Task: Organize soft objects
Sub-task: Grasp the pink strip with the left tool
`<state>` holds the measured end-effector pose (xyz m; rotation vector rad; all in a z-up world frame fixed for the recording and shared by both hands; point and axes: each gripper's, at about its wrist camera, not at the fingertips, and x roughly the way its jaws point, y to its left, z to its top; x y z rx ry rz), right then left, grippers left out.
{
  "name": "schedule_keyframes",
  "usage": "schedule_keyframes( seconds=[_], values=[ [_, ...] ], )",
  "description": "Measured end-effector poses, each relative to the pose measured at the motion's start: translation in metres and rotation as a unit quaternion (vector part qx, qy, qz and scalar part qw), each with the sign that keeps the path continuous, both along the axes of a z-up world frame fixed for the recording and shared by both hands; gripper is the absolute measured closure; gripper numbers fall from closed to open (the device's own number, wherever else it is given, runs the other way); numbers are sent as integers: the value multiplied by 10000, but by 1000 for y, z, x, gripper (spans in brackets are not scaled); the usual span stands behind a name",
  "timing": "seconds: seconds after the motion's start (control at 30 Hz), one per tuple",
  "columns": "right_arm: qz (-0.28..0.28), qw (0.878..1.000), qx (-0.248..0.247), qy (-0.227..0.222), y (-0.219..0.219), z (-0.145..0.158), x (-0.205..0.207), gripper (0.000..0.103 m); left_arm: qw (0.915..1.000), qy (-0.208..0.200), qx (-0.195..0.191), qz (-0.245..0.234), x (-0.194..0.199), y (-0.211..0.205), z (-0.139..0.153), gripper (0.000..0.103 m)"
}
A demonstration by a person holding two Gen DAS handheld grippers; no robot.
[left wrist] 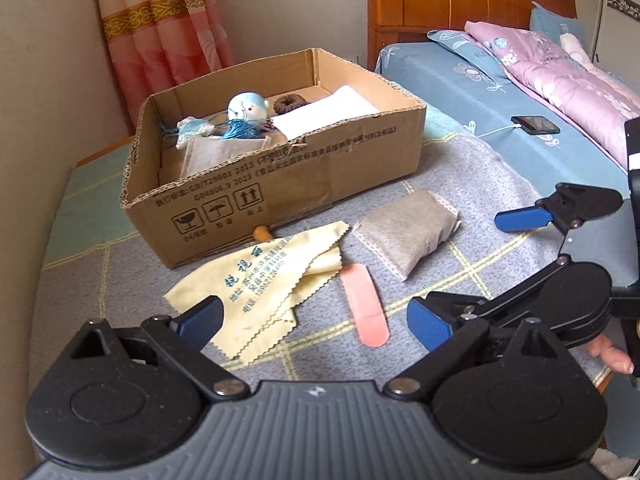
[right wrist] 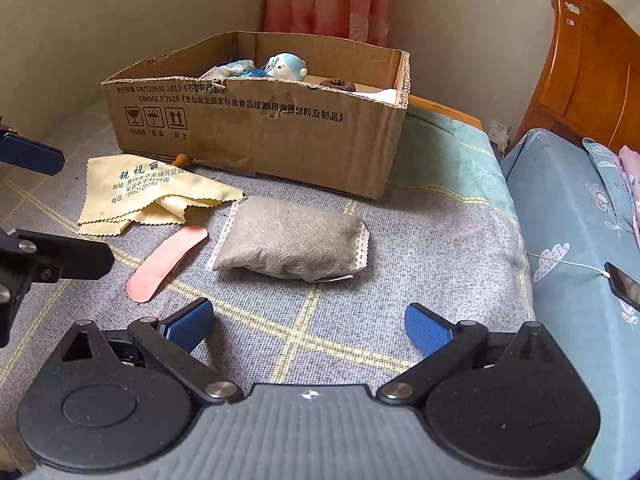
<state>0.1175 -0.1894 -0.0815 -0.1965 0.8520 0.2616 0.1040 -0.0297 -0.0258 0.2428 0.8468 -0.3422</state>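
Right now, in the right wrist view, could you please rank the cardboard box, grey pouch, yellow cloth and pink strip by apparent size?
1. cardboard box
2. grey pouch and yellow cloth: look alike; the cloth is folded, so unranked
3. pink strip

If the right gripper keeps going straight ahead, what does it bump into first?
Probably the grey pouch, lying straight ahead of the open right gripper on the blanket. The cardboard box sits farther behind.

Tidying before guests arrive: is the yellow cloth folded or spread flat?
Loosely folded: the yellow cloth lies doubled over on the blanket, several zigzag edges stacked at one corner.
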Motion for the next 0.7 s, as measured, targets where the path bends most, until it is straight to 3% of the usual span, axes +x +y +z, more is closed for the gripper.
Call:
schedule_keyframes(
  seconds=[0.27, 0.43, 0.7],
  values=[
    [109, 9998, 185, -59, -9, -4, -8, 0, 9996, 194, -222, -22, 2, -22, -8, 45],
    [237, 9994, 221, -133, -13, -5, -12, 0, 9985, 397, -381, 20, 7, -32, -18, 55],
    [379, 9987, 257, -214, -16, -6, -15, 0, 9981, 507, -325, 108, 14, -42, -30, 61]
  ],
)
